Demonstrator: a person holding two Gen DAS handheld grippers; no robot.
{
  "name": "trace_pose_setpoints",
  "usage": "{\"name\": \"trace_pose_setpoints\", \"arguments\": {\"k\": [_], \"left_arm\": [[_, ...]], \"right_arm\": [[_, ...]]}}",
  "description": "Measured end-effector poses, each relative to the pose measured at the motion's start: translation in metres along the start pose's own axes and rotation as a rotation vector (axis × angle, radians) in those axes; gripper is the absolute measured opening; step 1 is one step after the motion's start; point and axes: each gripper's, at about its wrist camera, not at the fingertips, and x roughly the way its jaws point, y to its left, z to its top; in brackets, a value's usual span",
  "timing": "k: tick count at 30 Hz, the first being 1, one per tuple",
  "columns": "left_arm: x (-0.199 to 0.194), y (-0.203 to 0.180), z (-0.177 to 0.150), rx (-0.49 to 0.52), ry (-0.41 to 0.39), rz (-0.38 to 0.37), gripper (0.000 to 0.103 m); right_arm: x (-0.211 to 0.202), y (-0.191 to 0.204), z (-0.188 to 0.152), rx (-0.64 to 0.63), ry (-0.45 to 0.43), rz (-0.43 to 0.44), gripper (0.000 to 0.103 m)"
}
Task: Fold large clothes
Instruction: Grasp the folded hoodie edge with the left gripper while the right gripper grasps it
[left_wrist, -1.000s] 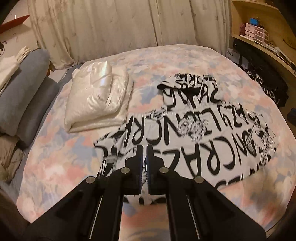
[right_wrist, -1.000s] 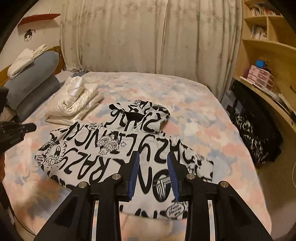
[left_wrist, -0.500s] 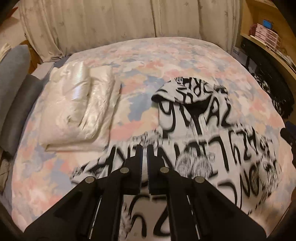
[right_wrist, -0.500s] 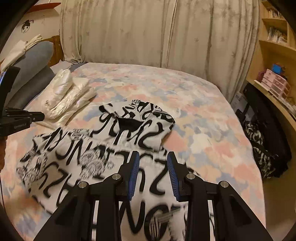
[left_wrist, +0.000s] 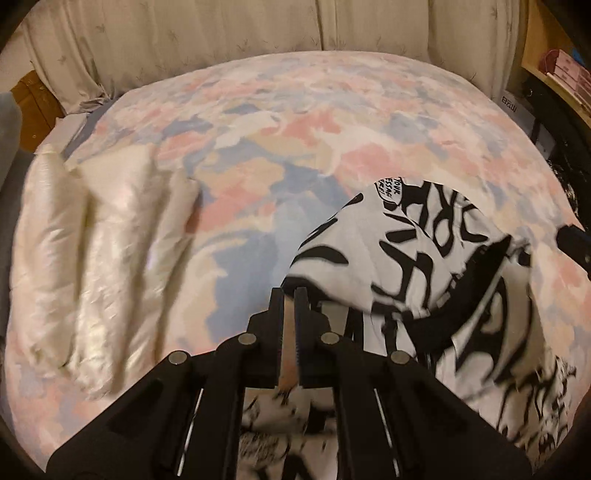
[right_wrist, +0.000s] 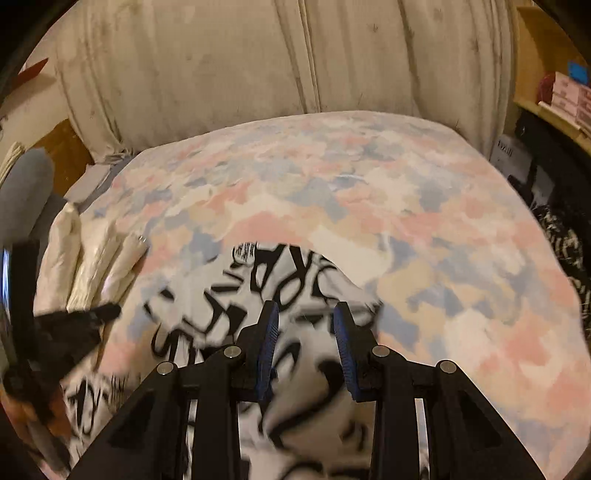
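A white hoodie with black lettering (left_wrist: 424, 258) lies on the pastel patterned bed (left_wrist: 295, 122); its hood points toward the curtain. It also shows in the right wrist view (right_wrist: 229, 302). My left gripper (left_wrist: 290, 295) is shut, with its tips at the left edge of the hood; nothing shows clamped between them. My right gripper (right_wrist: 304, 314) is open, low over the hood's right part, with cloth showing between the fingers. The left gripper shows at the left edge of the right wrist view (right_wrist: 74, 325).
A folded shiny cream jacket (left_wrist: 92, 258) lies on the bed's left side. Grey pillows (right_wrist: 26, 192) are stacked further left. Curtains (right_wrist: 258, 62) hang behind the bed. Wooden shelves (right_wrist: 554, 74) and dark clothes (right_wrist: 565, 243) stand at the right.
Both grippers have moved forward and lower, from the hoodie's body up to its hood. The left stays shut, the right stays open. The view is motion-blurred.
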Motion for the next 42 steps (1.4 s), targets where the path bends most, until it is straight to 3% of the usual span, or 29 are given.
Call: {"name": "trace_pose_setpoints", "arguments": {"k": [5, 10, 17, 19, 22, 27, 28, 31, 32, 38, 42], "left_arm": [[0.045, -0.006, 0.011, -0.003, 0.017, 0.014, 0.003], [0.077, -0.004, 0.008, 0.007, 0.054, 0.027, 0.003], [0.105, 0.001, -0.027, 0.05, 0.143, 0.01, 0.003], [0.107, 0.001, -0.033, 0.076, 0.129, 0.015, 0.004], [0.104, 0.003, -0.033, 0.089, 0.126, 0.002, 0.004], [0.083, 0.014, -0.017, 0.091, 0.093, -0.116, 0.004], [0.077, 0.016, -0.012, 0.09, 0.077, -0.15, 0.004], [0.065, 0.025, 0.003, 0.066, 0.03, -0.226, 0.023], [0.063, 0.026, 0.007, 0.05, 0.018, -0.232, 0.025], [0.088, 0.016, 0.018, -0.017, 0.046, -0.247, 0.026], [0.107, 0.003, 0.013, 0.006, 0.057, -0.231, 0.028]], "right_arm": [[0.071, 0.021, 0.025, -0.005, 0.037, -0.012, 0.031], [0.113, 0.021, 0.018, -0.012, 0.103, -0.066, 0.031], [0.127, -0.034, -0.059, -0.038, 0.272, -0.12, 0.031], [0.135, -0.047, -0.083, -0.04, 0.309, -0.109, 0.03], [0.128, -0.055, -0.088, -0.022, 0.267, -0.064, 0.03], [0.107, -0.069, -0.066, 0.047, 0.183, 0.019, 0.034], [0.102, -0.072, -0.061, 0.064, 0.163, 0.033, 0.04], [0.091, -0.077, -0.044, 0.103, 0.105, 0.07, 0.07], [0.091, -0.08, -0.039, 0.114, 0.084, 0.057, 0.075], [0.128, -0.093, -0.021, 0.167, 0.134, 0.016, 0.074], [0.157, -0.097, -0.024, 0.2, 0.175, 0.064, 0.065]]}}
